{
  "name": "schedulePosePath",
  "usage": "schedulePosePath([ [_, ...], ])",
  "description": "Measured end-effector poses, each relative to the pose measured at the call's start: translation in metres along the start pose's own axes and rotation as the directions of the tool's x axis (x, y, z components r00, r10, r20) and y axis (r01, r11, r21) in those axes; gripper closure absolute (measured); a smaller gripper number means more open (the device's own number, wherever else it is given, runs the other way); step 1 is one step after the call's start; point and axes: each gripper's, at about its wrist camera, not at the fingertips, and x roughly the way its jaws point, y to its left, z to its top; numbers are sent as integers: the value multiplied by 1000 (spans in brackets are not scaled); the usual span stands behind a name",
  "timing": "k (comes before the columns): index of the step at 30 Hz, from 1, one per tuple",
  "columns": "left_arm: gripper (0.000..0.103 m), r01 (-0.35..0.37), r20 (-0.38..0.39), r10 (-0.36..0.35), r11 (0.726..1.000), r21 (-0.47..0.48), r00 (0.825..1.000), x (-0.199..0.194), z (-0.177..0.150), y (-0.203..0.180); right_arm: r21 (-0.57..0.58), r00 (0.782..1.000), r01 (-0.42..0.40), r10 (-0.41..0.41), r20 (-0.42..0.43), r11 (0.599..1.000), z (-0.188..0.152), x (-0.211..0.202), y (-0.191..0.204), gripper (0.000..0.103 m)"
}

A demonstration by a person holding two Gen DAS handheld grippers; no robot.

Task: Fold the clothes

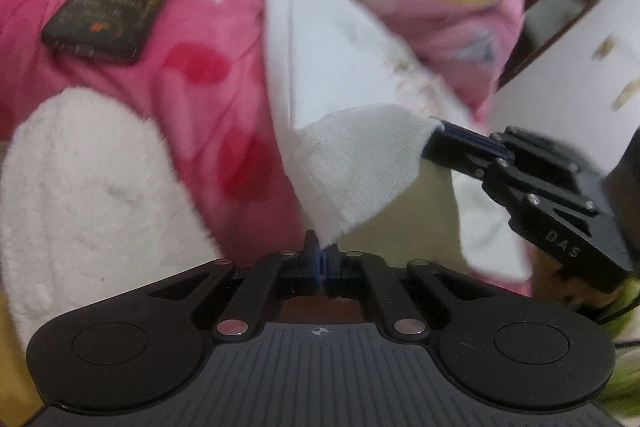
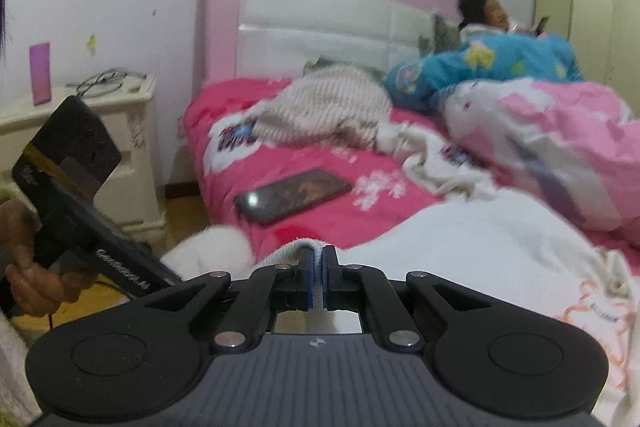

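From the left wrist camera, the left gripper [image 1: 320, 251] sits at 6 o'clock, its jaws clenched on the lowest corner of a white knitted cotton garment [image 1: 352, 163]. The cloth rises from that pinch toward 12 o'clock, where it drapes over a bright pink fleece bedspread with red heart shapes [image 1: 192, 39]. At 3 o'clock the right gripper [image 1: 434, 137] enters from the edge, its closed fingers biting another corner of the same garment, so the fabric spans between the two tools. A dark rectangular smartphone [image 1: 110, 9] lies flat on the bedspread at 10 o'clock, well apart from the garment. A fluffy white plush item [image 1: 92, 195] fills the area at 8 o'clock.

From the right wrist camera, the right gripper [image 2: 318, 267] at 6 o'clock is clamped on a ribbed edge of the white garment [image 2: 460, 247], which spreads toward 4 o'clock across the bed. The smartphone [image 2: 294, 195] rests near centre on the pink bedspread [image 2: 320, 227]. At 9 o'clock a hand [image 2: 36, 267] holds the body of the left gripper, its fingertips out of view. A person reclines at 1 o'clock under a blue patterned quilt [image 2: 500, 63], against a pink and white padded headboard [image 2: 320, 15]. A cream bedside cabinet [image 2: 100, 131] stands at 10 o'clock.
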Motion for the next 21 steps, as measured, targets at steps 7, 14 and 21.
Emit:
schedulePosePath([
  [7,89,-14,-68,22,994,107,997,-8,-3,-2,-86,974,-32,12,-225,996,-31,31,12,88],
  [14,76,14,111,-26,994,111,994,-47,21,13,171,984,-94,117,-131,981,9,-17,-53,67],
  [21,77,-158,111,134,956,248,985,13,42,-5,441,993,22,31,-113,897,83,56,-147,67],
])
